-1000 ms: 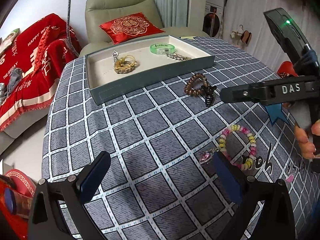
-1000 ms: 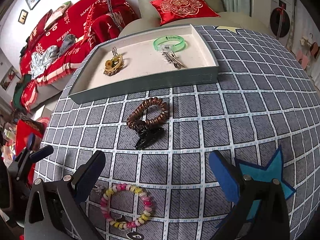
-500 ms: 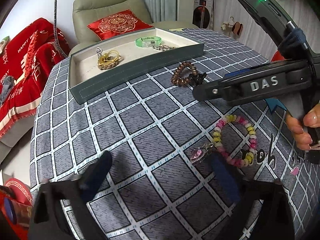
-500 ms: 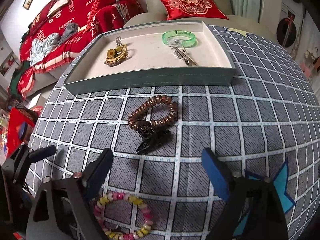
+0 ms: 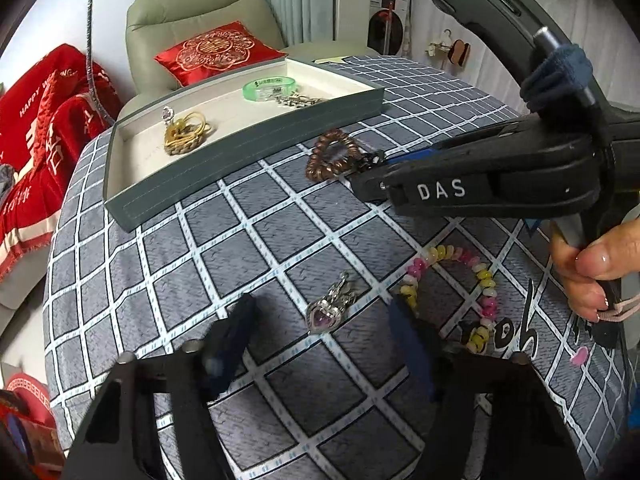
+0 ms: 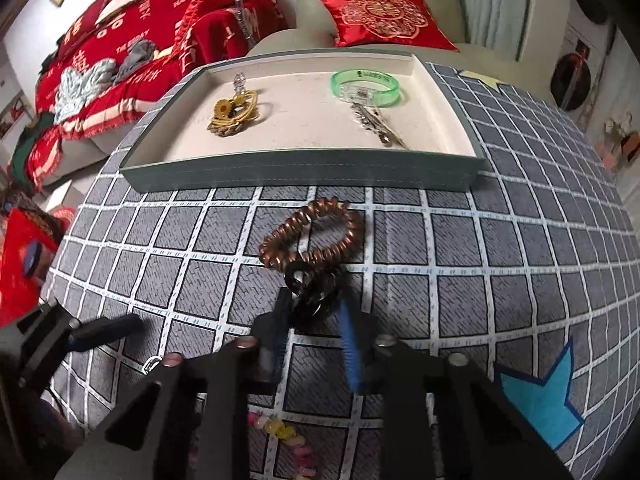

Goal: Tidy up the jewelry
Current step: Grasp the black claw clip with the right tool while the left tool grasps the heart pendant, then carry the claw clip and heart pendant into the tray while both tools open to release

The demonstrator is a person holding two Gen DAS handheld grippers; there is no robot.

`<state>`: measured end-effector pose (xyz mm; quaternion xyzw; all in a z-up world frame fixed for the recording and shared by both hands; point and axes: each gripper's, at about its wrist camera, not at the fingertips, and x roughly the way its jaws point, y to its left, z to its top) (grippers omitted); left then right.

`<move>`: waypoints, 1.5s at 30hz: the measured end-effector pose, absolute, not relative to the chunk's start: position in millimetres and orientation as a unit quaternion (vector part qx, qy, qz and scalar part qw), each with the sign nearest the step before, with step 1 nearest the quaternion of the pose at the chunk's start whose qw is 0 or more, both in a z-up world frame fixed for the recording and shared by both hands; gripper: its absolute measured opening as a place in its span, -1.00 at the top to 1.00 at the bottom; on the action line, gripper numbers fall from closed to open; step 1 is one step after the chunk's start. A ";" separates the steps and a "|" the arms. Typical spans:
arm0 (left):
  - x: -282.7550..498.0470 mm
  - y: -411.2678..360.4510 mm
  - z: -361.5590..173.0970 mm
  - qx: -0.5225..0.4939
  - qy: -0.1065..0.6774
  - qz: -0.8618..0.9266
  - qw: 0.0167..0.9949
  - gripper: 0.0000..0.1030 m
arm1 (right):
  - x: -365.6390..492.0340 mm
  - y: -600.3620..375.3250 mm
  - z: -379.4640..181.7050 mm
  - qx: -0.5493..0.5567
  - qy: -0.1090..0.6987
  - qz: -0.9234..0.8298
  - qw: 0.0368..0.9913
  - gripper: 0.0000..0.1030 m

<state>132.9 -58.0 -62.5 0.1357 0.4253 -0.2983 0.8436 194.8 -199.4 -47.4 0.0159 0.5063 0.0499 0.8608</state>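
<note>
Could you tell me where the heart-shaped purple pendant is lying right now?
In the left wrist view the heart pendant lies on the checked tablecloth, between the left gripper's open jaws, just left of the colourful bead bracelet.

1 tray [image 6: 304,170], 2 bracelets [image 5: 452,292], 2 hair ties [image 6: 316,236]

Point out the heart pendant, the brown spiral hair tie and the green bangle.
heart pendant [image 5: 325,316]: left wrist view, on the purple stone.
brown spiral hair tie [image 6: 276,246]: right wrist view, on the coil's left side.
green bangle [image 6: 386,94]: right wrist view, on the near right rim, in the tray.
</note>
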 end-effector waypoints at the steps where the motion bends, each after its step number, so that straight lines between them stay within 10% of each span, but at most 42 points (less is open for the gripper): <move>1: 133.4 -59.6 -62.3 0.136 0.426 -0.302 0.842 -0.34 | 194.3 -202.7 -47.5 0.024 0.507 0.049 0.860 0.54; 9: 136.6 -62.2 -59.9 0.123 0.430 -0.313 0.838 0.35 | 185.2 -217.7 -42.5 0.050 0.505 0.046 0.861 0.55; 45: 186.6 -4.6 -8.9 -0.013 0.420 -0.260 0.869 0.35 | 183.9 -242.8 8.1 0.096 0.475 0.066 0.872 0.55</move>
